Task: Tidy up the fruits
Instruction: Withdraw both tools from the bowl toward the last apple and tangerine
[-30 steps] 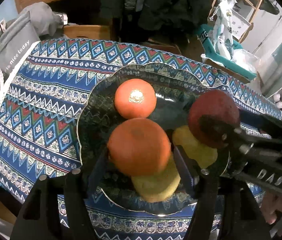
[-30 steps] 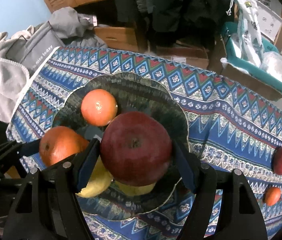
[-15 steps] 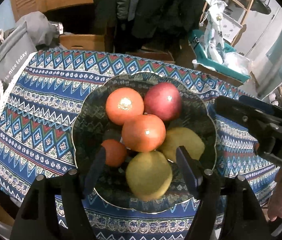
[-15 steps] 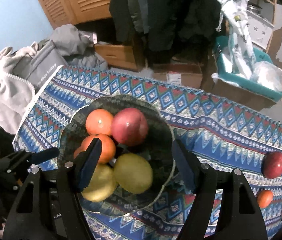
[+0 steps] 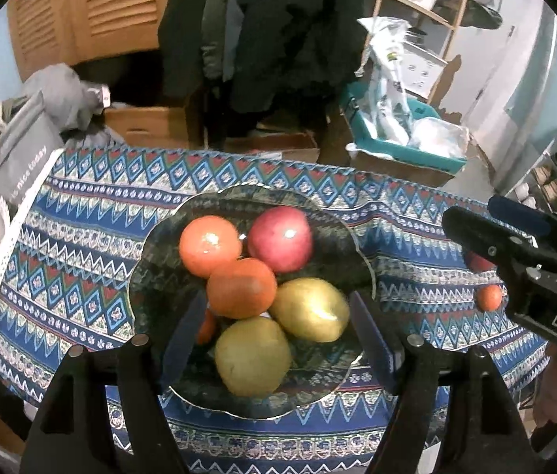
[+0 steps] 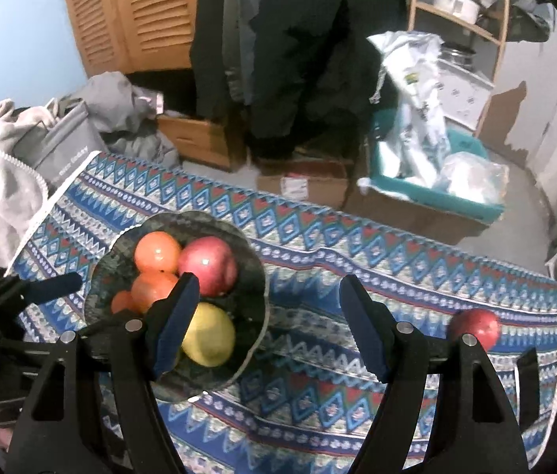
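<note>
Heaped dark plate (image 6: 256,296) at left centre of the right-wrist view: apple (image 6: 208,265) rests on oranges (image 6: 157,252) and pears (image 6: 209,333), so a nudge could roll one off. Left gripper (image 5: 274,335) points steeply down, jaws opening, empty. Right gripper (image 6: 270,326) likewise angled, spread, empty; stray apple (image 6: 475,326) at right.

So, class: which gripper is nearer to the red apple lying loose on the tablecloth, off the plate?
Right. The right gripper hovers between the plate and the loose red apple; the left gripper hangs over the plate, farther away.
</note>
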Available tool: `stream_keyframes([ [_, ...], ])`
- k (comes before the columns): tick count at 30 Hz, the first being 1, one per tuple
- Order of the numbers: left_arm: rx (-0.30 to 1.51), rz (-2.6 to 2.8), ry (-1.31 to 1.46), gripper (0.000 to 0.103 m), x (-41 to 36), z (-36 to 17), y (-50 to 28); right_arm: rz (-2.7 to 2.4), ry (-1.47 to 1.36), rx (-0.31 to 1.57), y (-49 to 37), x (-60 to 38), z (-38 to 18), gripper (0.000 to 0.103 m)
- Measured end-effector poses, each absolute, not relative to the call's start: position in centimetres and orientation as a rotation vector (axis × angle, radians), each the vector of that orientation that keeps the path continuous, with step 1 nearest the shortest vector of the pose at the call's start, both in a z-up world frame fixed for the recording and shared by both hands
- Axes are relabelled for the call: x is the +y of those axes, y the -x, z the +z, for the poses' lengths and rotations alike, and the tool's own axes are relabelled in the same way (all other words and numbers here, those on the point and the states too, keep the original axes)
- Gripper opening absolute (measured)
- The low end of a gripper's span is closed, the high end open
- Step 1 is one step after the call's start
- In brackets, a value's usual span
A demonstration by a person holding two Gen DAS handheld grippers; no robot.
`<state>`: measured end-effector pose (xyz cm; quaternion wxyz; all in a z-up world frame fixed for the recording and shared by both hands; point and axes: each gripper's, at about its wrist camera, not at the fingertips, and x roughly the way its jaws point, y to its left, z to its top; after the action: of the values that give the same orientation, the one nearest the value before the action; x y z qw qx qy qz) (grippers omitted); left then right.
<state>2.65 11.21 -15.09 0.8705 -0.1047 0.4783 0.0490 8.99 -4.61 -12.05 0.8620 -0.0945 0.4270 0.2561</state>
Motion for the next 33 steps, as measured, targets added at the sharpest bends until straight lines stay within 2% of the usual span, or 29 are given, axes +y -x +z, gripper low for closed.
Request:
stream_keyframes([
  [15, 0.959, 0.043, 0.148, 0.079, 6.6, -12.6, -2.9, 0.437, 0.173, 0.837, -8.3, -11.3, -10.1, 0.075],
  [21, 0.962, 0.021, 0.12, 0.08, 4.9, -12.4, -3.3, 0.409, 0.161, 0.822, -7.9, -13.8, -9.8, 0.078],
  [33, 0.994, -0.025, 0.074, 0.08, 1.2, -13.2, -4.7, 0.336, 0.114, 0.855, -8.4, -19.7, -11.4, 0.079],
])
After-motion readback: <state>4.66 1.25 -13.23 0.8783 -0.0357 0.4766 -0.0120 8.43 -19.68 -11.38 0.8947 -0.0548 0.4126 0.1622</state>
